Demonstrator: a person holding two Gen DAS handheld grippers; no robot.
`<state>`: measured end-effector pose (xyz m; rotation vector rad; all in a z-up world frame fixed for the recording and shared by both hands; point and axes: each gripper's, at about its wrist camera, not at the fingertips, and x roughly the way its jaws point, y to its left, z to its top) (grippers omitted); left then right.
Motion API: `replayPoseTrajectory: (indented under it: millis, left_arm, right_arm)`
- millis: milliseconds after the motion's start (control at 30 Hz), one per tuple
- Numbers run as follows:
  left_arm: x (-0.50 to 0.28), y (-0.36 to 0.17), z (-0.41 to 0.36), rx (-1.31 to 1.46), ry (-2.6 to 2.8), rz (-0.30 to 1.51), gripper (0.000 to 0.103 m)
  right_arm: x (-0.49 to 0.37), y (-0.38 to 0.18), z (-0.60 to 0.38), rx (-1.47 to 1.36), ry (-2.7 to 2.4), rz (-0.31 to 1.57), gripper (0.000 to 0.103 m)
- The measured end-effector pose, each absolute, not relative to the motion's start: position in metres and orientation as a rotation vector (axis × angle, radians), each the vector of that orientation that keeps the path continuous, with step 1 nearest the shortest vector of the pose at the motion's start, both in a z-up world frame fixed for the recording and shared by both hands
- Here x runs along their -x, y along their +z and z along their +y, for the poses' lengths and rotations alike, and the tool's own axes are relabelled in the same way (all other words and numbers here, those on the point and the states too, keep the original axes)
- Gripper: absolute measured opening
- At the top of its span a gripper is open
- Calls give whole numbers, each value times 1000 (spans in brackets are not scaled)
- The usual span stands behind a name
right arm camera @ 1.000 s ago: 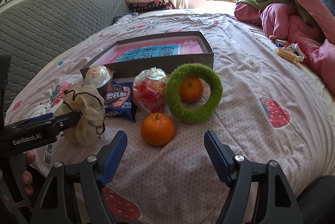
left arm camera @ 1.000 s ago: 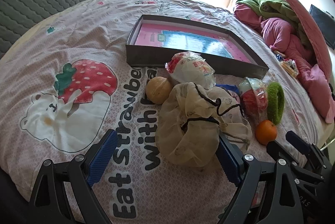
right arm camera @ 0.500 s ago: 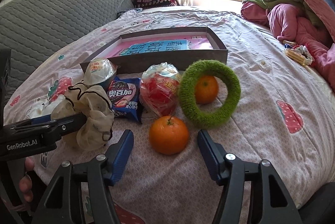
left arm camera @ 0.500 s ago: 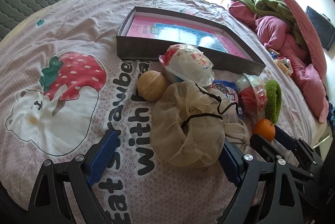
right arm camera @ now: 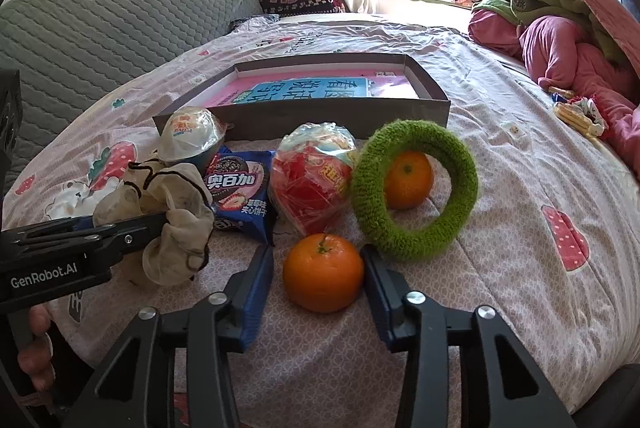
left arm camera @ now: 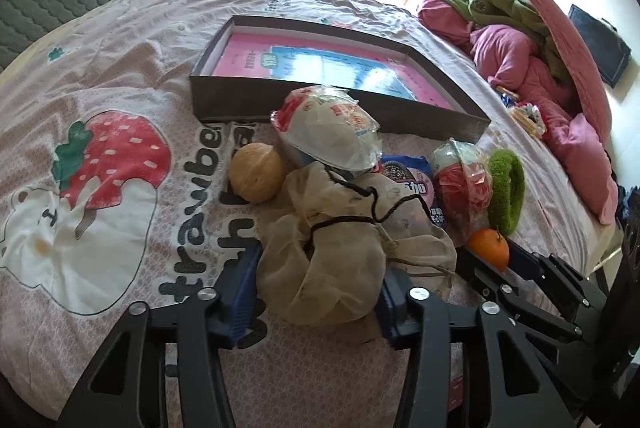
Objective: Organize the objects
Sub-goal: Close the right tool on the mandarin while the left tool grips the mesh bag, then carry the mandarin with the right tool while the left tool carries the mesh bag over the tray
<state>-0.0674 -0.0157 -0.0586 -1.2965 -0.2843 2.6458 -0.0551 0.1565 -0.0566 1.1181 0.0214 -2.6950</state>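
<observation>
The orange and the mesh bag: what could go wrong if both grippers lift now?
1. The orange is round, and the right gripper has just been closing around it; gripped off-centre, it may roll out.
2. The mesh bag is soft, and the left gripper has just closed onto its bulk. Its drawstring trails toward the cookie packet and may drag it.

1. Drawstring bag: thin, gauzy beige cloth, matt.
2. Green ring: fuzzy, rough knit.
3. Orange: dimpled, slightly glossy peel.
4. Snack wrappers: shiny plastic.
5. Bedspread: soft quilted printed cloth.
</observation>
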Motion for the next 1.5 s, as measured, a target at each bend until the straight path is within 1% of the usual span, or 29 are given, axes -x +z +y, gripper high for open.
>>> replayPoseTrajectory:
  millis: [33, 67, 100, 133, 367, 467, 667, 967, 1500]
  left_arm:
    - [68, -59, -15, 1297, 2640, -283, 46]
    - [68, -59, -15, 1295, 2637, -283, 42]
    - [68, -59, -15, 1291, 2631, -291, 34]
    - [68, -60, -15, 1285, 2613, -307, 32]
    - [63, -58, -19, 1241, 2602, -325, 24]
    - [60, -56, -20, 1227, 2591, -338, 22]
    - [54, -50, -23, 1190, 2575, -364, 20]
    - [41, -32, -20, 1098, 2634, -309, 20]
    - [32, -9, -24, 1031, 2716, -256, 20]
  right_arm:
    - [55, -56, 157, -1116, -2696, 21, 41]
    - [55, -56, 158, -1114, -2698, 25, 40]
    - [54, -56, 158, -1113, -2699, 29, 39]
    - [54, -56, 158, -1109, -2697, 28, 39]
    - [48, -52, 161, -1086, -2689, 26, 39]
    - [45, -51, 162, -1077, -2684, 16, 39]
    - [40, -44, 162, -1040, -2700, 19, 39]
    - [33, -28, 158, -946, -2715, 58, 39]
    - [29, -11, 164, -852, -2752, 72, 39]
